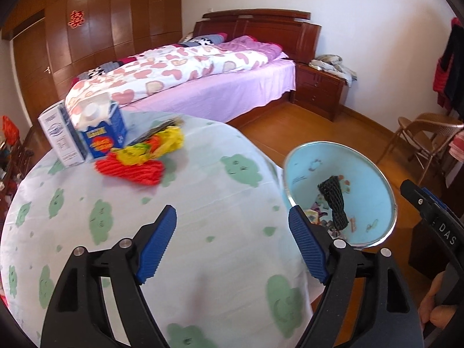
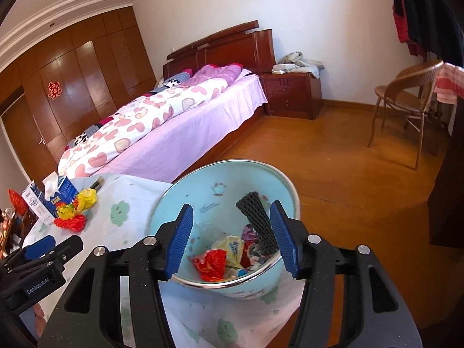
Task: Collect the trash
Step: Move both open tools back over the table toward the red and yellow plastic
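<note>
A light blue trash bin [image 1: 362, 174] [image 2: 203, 200] stands beside the table's right edge and holds a black foam net [image 1: 333, 203] [image 2: 256, 217], a red wrapper [image 2: 213, 264] and other wrappers. On the round table [image 1: 203, 203] lie a red foam net [image 1: 130, 171] [image 2: 71, 221], a yellow crumpled wrapper [image 1: 156, 143] [image 2: 85, 198], a blue milk carton [image 1: 101, 127] [image 2: 62, 190] and a white box [image 1: 59, 136] [image 2: 33, 203]. My left gripper [image 1: 232, 226] is open and empty over the table. My right gripper [image 2: 232, 226] is open and empty over the bin.
A bed [image 1: 203, 72] with a pink sheet stands behind the table. A wooden nightstand [image 2: 290, 92] and a wicker chair [image 2: 406, 98] stand on the wooden floor. A brown wardrobe [image 1: 87, 29] lines the far wall. My left gripper shows at the right wrist view's lower left [image 2: 37, 255].
</note>
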A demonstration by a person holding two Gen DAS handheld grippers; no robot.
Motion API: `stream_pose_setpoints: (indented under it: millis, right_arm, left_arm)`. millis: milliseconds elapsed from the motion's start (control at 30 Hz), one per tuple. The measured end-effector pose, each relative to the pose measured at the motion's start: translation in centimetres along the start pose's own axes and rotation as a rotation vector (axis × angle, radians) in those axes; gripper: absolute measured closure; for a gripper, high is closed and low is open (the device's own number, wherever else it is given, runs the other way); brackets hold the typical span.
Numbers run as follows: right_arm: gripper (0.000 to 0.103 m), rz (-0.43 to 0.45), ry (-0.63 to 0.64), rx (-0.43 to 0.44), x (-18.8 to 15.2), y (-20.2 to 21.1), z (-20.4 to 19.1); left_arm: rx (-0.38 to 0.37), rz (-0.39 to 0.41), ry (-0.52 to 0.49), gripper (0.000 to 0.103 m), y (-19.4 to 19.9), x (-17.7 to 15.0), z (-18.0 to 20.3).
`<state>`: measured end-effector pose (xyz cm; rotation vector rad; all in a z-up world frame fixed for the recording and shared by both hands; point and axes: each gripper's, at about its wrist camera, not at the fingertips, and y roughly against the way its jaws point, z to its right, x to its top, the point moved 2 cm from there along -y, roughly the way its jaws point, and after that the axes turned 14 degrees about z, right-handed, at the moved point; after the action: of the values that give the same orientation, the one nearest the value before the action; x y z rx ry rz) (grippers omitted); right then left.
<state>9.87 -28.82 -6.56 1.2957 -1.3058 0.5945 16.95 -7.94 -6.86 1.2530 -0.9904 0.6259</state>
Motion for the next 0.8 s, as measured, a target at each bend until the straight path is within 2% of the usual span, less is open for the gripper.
stream_pose_setpoints:
  millis: [367,633,800]
  right_arm:
    - [0.048,-0.01,0.088,0.079,-0.7,1.2,-5.7]
    - [0.048,-0.057,0.138,0.144,-2.3,1.1,-10.3]
    - [0.051,-0.091,0.181,0.195,-3.3,0.8,-13.4]
  left_arm:
    - [0.09,-0.004,0.044,0.019,2.0,-1.6,-6.0]
    - [0.225,-0.02,0.094,0.018,3.2,-3.7,-12.8]
    - [0.277,-0.023,0.146,0.019,3.5,-4.4,-16.4]
